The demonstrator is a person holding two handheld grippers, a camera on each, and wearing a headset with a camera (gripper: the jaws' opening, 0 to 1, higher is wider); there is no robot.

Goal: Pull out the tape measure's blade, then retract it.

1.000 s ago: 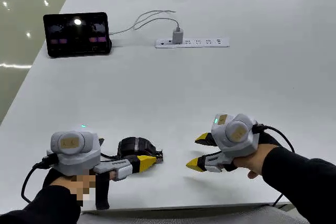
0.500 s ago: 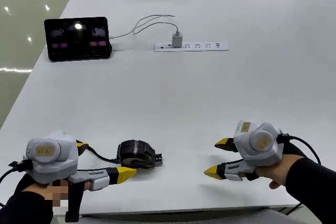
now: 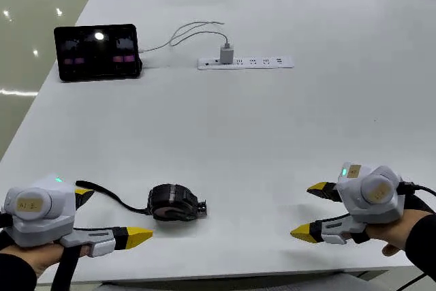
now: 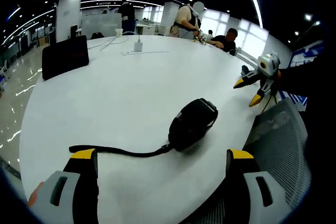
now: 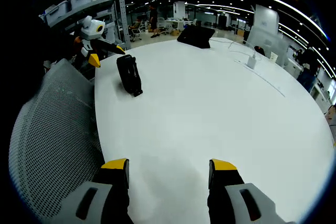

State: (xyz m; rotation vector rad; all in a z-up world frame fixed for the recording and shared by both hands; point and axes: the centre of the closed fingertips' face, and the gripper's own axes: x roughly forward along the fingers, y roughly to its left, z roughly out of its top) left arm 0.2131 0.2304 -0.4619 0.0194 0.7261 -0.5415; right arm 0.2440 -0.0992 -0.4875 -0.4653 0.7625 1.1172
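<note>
Tape measure (image 3: 174, 202) nearest — tablet (image 3: 97, 52); power strip (image 3: 255, 63) (beyond).

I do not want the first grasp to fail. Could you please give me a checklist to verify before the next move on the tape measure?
1. Tape measure lies free on the table, fully retracted: ok.
2. Left gripper open and empty: ok.
3. Right gripper open and empty: ok.
4. One gripper holds the case steady: not ok, both are apart from it.
5. Hook end points toward the right gripper's side: ok.
6. Strap out of the left gripper's path: not ok, in the left gripper view it lies across the space between the jaws.
</note>
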